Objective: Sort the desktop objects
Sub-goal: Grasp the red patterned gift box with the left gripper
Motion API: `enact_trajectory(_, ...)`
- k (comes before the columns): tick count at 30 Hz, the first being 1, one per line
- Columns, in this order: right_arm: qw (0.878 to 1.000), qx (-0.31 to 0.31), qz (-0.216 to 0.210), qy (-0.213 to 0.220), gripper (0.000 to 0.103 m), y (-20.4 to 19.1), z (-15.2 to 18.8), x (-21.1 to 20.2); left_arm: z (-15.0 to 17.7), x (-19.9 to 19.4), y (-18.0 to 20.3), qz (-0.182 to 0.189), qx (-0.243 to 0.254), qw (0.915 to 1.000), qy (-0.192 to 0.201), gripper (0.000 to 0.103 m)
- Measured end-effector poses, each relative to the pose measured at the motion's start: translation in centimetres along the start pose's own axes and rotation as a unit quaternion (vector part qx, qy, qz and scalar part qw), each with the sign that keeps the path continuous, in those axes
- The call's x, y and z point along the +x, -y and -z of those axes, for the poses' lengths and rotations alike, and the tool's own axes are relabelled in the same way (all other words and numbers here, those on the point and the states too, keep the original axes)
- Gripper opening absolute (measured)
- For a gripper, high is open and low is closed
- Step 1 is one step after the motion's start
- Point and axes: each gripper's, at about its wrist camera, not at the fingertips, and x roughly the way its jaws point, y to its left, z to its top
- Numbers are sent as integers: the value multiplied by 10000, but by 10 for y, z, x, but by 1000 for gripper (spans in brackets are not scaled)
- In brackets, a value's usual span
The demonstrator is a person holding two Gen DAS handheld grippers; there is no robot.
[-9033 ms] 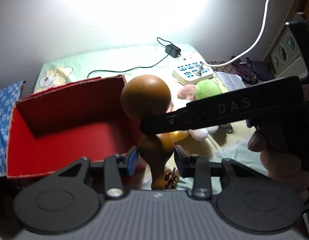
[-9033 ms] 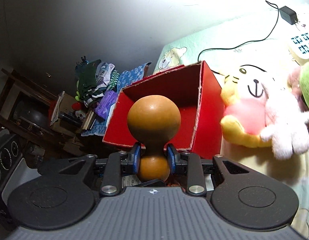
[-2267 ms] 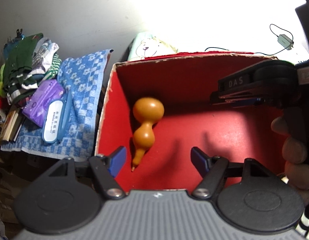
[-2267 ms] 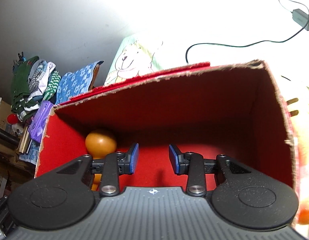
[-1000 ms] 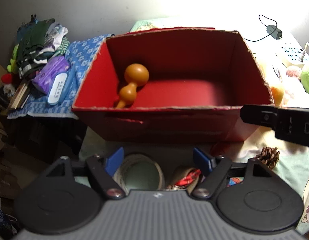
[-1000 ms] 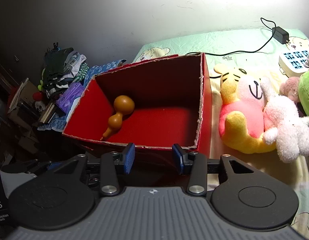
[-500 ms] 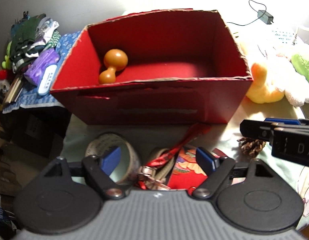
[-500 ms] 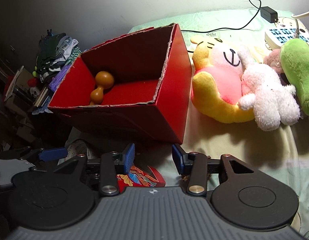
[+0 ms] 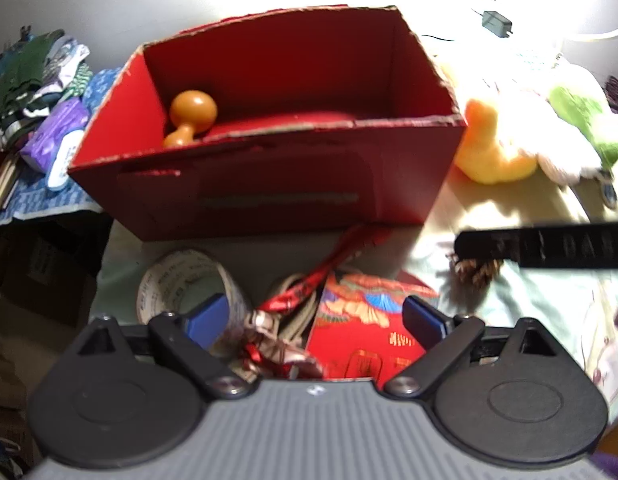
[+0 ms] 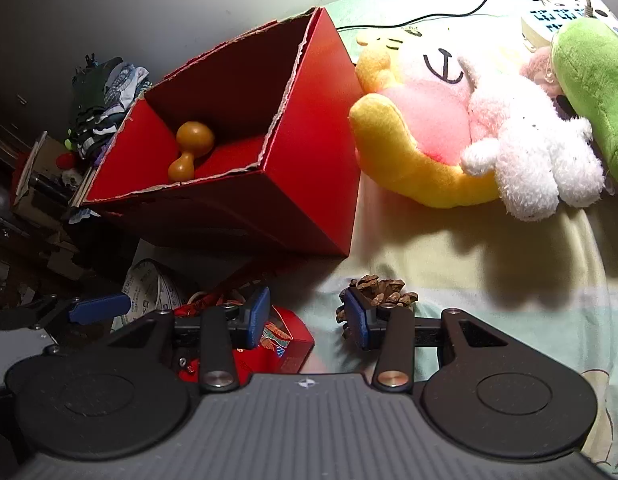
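Observation:
An orange gourd (image 9: 191, 114) lies in the left rear of the open red box (image 9: 269, 184); the right wrist view shows that gourd (image 10: 193, 148) too. In front of the box lie a tape roll (image 9: 181, 280), a red ribbon (image 9: 309, 292), a small red patterned packet (image 9: 365, 320) and a pine cone (image 10: 381, 292). My left gripper (image 9: 315, 314) hangs over ribbon and packet, jaws opening, pads touching nothing. My right gripper (image 10: 307, 314) is open and empty, its right finger just in front of the pine cone.
A yellow-pink plush (image 10: 429, 120), a white plush (image 10: 529, 160) and a green plush (image 10: 589, 72) lie right of the box. A power strip (image 10: 549, 20) and cable sit behind them. Clothes and clutter (image 9: 41, 92) pile up at the left, beyond the table edge.
Both grippers have drawn back from the box and sunk toward the items in front of it. The left jaws have spread wider. The gourd stays in the box.

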Motion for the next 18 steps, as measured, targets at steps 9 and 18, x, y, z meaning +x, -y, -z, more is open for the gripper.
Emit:
enact_trajectory(9, 9971, 257, -445, -570, 44, 11, 5, 20, 26, 9, -5, 519, 148, 9981, -311, 86)
enact_trajectory(18, 9949, 13, -717, -714, 44, 4, 8, 18, 34, 26, -14, 807, -28, 9945, -664, 86)
